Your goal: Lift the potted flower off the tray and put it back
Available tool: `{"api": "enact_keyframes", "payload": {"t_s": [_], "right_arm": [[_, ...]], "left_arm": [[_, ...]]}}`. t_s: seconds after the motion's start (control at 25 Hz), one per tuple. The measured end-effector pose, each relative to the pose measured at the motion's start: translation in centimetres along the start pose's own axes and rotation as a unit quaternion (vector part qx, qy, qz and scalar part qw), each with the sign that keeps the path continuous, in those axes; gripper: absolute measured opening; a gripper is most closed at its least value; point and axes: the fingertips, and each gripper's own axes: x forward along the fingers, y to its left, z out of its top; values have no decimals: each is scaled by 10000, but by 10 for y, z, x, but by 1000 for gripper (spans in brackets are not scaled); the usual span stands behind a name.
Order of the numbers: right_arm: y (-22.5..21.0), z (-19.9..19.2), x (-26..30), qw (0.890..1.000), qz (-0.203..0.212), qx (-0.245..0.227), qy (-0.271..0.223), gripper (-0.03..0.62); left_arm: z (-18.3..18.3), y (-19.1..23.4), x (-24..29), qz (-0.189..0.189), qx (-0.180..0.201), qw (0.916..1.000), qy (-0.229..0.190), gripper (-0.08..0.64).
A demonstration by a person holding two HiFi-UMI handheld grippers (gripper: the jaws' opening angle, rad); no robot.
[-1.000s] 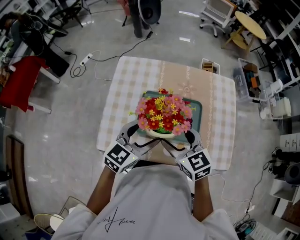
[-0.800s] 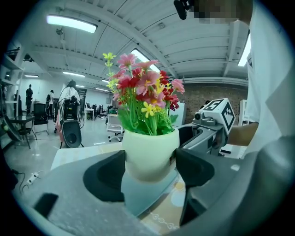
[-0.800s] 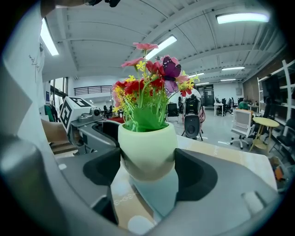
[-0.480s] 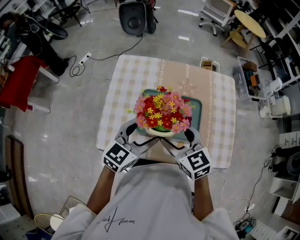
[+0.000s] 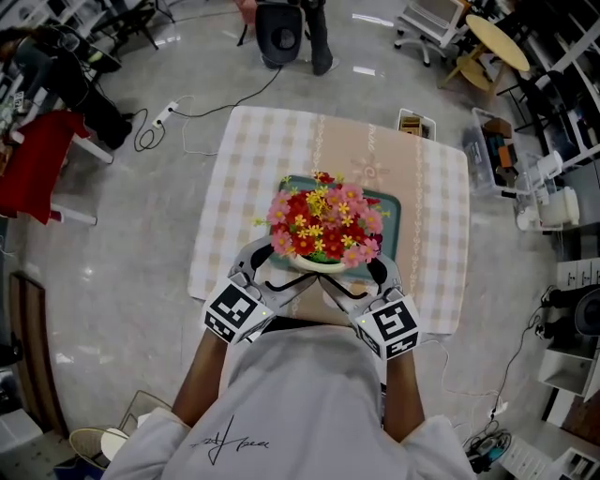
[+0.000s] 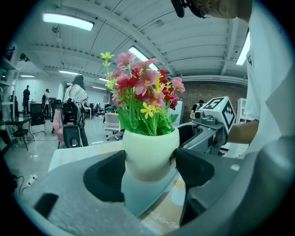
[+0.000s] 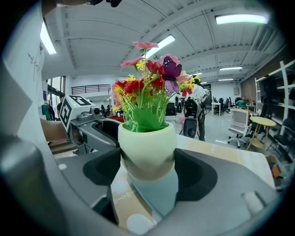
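A pale cream pot [image 6: 150, 154] [image 7: 148, 148] of red, pink and yellow flowers [image 5: 323, 225] hangs in the air above the teal tray [image 5: 389, 214], whose corner shows beneath the pot [image 6: 147, 193]. My left gripper [image 5: 281, 272] [image 6: 150, 166] is shut on the pot from the left side. From the right, my right gripper [image 5: 361, 274] [image 7: 147, 168] is shut on it too. The pot stays upright between the two pairs of dark pads. Its base clears the tray in both gripper views.
The tray lies on a table with a checked beige cloth [image 5: 272, 159]. A person with a rolling case [image 5: 281, 28] stands beyond the table's far edge. A cable and power strip [image 5: 164, 117] lie on the floor to the left. Bins and shelves [image 5: 506, 159] crowd the right side.
The pot has risen slightly and stays held by both grippers. The person with the case beyond the table has shifted to the right.
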Motion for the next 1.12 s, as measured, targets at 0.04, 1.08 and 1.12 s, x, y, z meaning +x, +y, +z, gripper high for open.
{"api": "enact_keyframes", "payload": {"t_s": [0.04,1.08,1.12], "right_arm": [[-1,-1,0,10000,-2,5,9,371],[-39,-25,25,9991,304,114,277,370],[-42,-26,27,9990,319,109,292,370]], "left_arm": [[-1,0,1,-10,-19,10000,9,344],[-23,22,42,169,-276,9989,349,342],[-24,24,44,187,-282,9988,359,342]]}}
